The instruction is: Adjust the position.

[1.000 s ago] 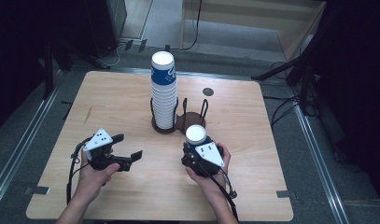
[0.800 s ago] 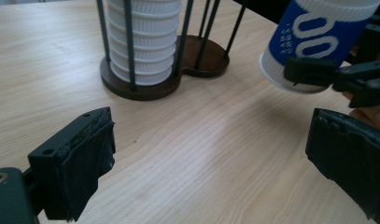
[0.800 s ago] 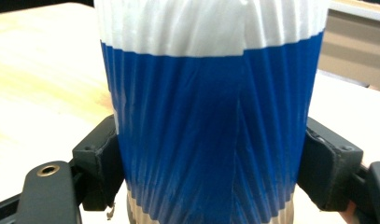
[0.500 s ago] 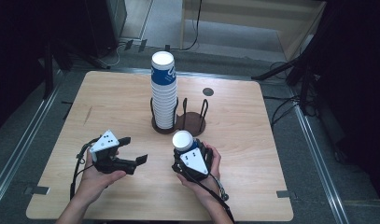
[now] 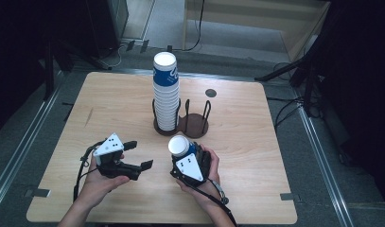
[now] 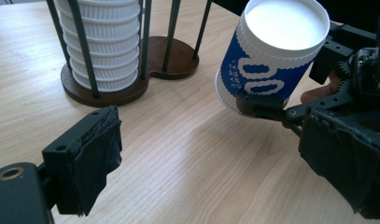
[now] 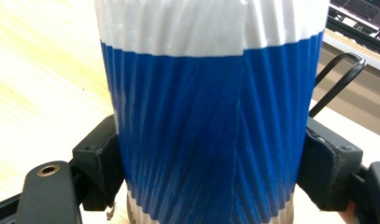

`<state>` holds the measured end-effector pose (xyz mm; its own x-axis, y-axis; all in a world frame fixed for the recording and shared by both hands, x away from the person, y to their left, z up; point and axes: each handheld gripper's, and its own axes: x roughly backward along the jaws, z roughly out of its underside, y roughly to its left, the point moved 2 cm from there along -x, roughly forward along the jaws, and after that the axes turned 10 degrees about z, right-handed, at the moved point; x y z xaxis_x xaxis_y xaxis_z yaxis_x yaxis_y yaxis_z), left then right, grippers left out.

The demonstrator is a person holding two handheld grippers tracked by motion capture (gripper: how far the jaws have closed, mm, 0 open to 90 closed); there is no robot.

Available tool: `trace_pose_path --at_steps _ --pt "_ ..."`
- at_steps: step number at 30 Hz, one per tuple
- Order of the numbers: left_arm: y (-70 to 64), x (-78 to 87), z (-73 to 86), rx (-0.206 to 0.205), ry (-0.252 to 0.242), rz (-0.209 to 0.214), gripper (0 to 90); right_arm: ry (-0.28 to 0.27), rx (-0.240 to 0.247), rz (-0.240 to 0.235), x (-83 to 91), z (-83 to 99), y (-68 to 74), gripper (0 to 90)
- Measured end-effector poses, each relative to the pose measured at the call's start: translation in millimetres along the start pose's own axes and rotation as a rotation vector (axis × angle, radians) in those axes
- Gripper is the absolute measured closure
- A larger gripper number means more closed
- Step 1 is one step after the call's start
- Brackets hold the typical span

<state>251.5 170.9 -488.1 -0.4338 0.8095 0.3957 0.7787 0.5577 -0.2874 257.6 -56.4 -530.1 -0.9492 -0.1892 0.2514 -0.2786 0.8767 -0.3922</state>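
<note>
The right gripper (image 5: 181,153) is clamped on a single blue-and-white ribbed paper cup (image 5: 179,146), one black jaw pressed against each side of the cup's blue band in the right gripper view; the cup (image 7: 211,107) is upright or slightly tilted, with its white inside showing from above. In the left gripper view this cup (image 6: 271,56) appears raised off the light wooden surface (image 5: 256,142), ahead of and to the right of the left gripper's own jaws. The left gripper (image 5: 139,156) is spread wide with nothing between its jaws, low over the surface and just beside the right gripper. Beyond both grippers stands a dark brown two-slot wire cup holder (image 5: 195,125). Its left slot carries a tall stack of matching blue-and-white paper cups (image 5: 165,92); its right slot, directly ahead of the held cup, is vacant.
</note>
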Motion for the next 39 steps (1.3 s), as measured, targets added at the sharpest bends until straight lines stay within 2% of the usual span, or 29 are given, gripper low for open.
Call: trace_pose_path --at_steps 2,5,13,16,18,23,36,39 --pt "-0.8 -0.1 -0.5 0.0 -0.002 0.004 6.8 0.004 0.009 -0.003 -0.2 0.8 1.6 19.9" --pt "-3.1 0.1 -1.0 -0.004 -0.006 0.003 7.2 -0.011 0.04 -0.017 1.3 0.9 4.5 19.8" --pt "-9.2 -2.3 -2.9 -0.023 0.003 0.019 7.3 -0.044 0.087 -0.029 5.9 -1.4 11.9 19.7" --pt "-10.4 -3.5 -3.7 -0.026 0.005 0.03 7.3 -0.064 0.08 -0.054 8.0 -3.0 14.7 19.7" --pt "-11.4 -4.4 -4.0 -0.023 0.011 0.038 7.3 -0.077 0.104 -0.049 8.3 -3.5 16.2 19.7" --pt "-15.0 -4.7 -5.3 -0.031 0.013 0.045 7.3 -0.076 0.12 -0.044 8.0 -2.4 18.2 19.7" --pt "-22.0 -11.1 -5.5 -0.052 0.041 0.067 7.3 -0.117 0.253 -0.007 11.1 -2.8 26.5 19.8" --pt "-24.2 -13.2 -4.9 -0.056 0.049 0.074 7.3 -0.121 0.271 0.001 12.3 -2.7 28.6 19.9"
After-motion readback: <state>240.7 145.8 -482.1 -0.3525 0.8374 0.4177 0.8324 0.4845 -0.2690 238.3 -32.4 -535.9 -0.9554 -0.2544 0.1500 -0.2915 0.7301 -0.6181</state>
